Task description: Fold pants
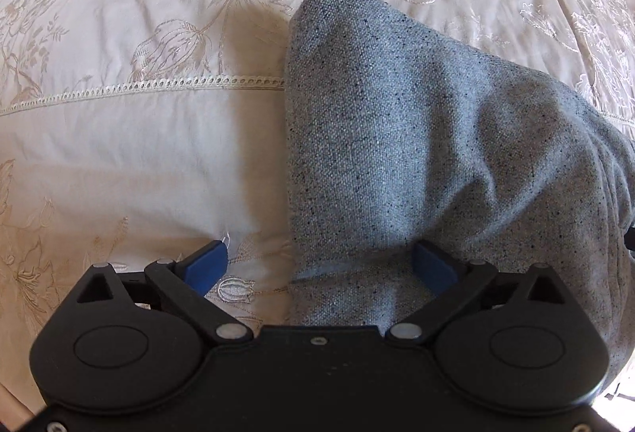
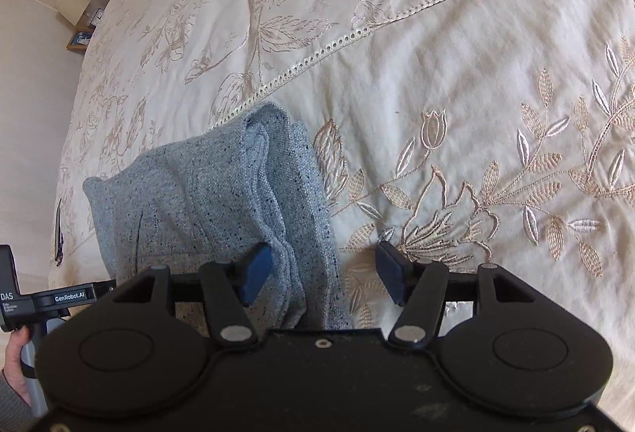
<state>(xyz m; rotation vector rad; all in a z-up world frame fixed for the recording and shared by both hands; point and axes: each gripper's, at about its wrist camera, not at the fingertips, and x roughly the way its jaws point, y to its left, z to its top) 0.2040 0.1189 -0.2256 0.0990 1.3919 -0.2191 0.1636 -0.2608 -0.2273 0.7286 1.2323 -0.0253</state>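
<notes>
Both the left gripper (image 1: 321, 265) and right gripper (image 2: 323, 273) hang with jaws spread, gripping nothing, over the speckled grey-blue woven pants (image 1: 397, 138) lying folded on the embroidered cream bedspread (image 1: 139, 154), so another fold or smoothing likely follows.

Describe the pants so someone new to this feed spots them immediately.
Start from the cream bedspread with tan embroidered flowers that fills both views. On it lies one folded bundle, the pants, near the bed's edge and just ahead of both grippers. It is the only speckled blue-grey woven cloth against pale fabric.
</notes>
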